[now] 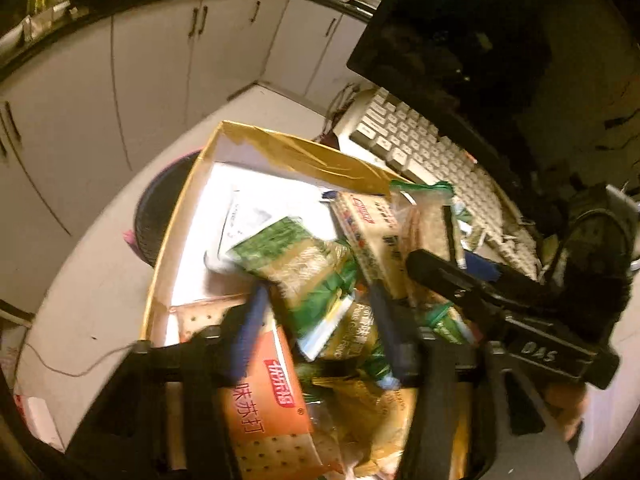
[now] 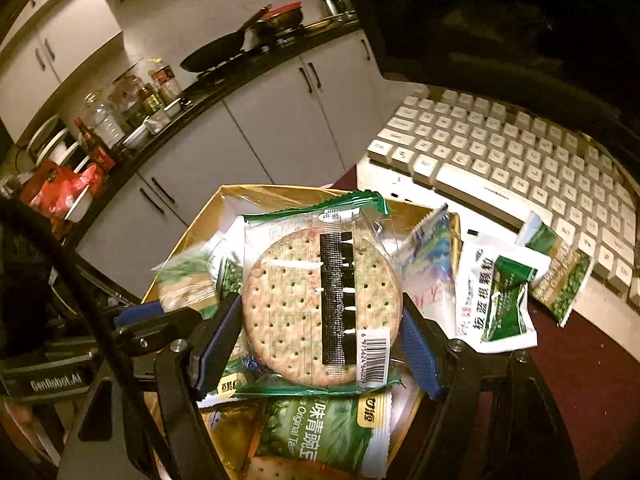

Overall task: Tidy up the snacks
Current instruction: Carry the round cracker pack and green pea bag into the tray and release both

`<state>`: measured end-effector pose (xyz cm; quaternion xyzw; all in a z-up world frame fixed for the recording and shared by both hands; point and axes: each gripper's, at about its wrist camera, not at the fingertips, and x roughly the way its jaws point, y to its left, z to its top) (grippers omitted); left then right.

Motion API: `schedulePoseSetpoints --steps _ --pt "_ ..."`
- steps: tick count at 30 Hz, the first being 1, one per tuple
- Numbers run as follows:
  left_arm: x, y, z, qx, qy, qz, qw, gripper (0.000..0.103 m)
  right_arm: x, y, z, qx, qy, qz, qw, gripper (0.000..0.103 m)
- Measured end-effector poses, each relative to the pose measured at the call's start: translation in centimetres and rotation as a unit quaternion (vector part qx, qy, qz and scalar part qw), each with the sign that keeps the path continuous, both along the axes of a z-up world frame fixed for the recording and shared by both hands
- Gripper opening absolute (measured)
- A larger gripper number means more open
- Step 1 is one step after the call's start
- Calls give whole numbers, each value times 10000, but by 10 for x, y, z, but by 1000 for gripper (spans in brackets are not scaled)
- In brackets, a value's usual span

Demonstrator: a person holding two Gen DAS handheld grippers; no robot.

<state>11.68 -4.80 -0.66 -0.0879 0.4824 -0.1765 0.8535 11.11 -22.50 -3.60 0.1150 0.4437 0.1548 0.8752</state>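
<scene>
A gold cardboard box (image 1: 288, 148) holds several snack packets. In the left wrist view my left gripper (image 1: 320, 320) holds a green snack packet (image 1: 308, 276) between its blue pads over the box; an orange cracker pack (image 1: 264, 412) lies below. My right gripper shows there as a black tool (image 1: 472, 292) at the right. In the right wrist view my right gripper (image 2: 320, 336) is shut on a clear green-edged packet with a round cracker (image 2: 316, 308), held above the box (image 2: 192, 236). A green pea packet (image 2: 324, 432) lies beneath.
A white keyboard (image 2: 520, 152) lies to the right of the box, with a dark monitor (image 1: 460, 40) behind it. Loose packets (image 2: 500, 292) lie on the dark red mat by the keyboard. White kitchen cabinets (image 2: 260, 120) and a cluttered counter stand behind.
</scene>
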Motion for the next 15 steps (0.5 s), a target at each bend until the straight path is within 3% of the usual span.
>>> schedulePoseSetpoints --steps 3,7,10,12,15 --pt "-12 -3 7 239 -329 80 9991 79 -13 -9 14 47 -290 -74 9995 80" --pt "-30 -15 23 495 -719 17 9962 80 -31 -36 35 455 -554 -158 9973 81" --pt "-47 -22 34 382 -982 -41 9944 82 -43 -63 41 561 -643 -377 9956 81" --pt "-56 -28 38 271 -1150 -104 9929 85 -50 -87 41 359 -685 -702 9945 81" --pt "-65 -40 41 205 -1276 -196 9914 85 -50 -123 27 200 -438 -1132 9924 81"
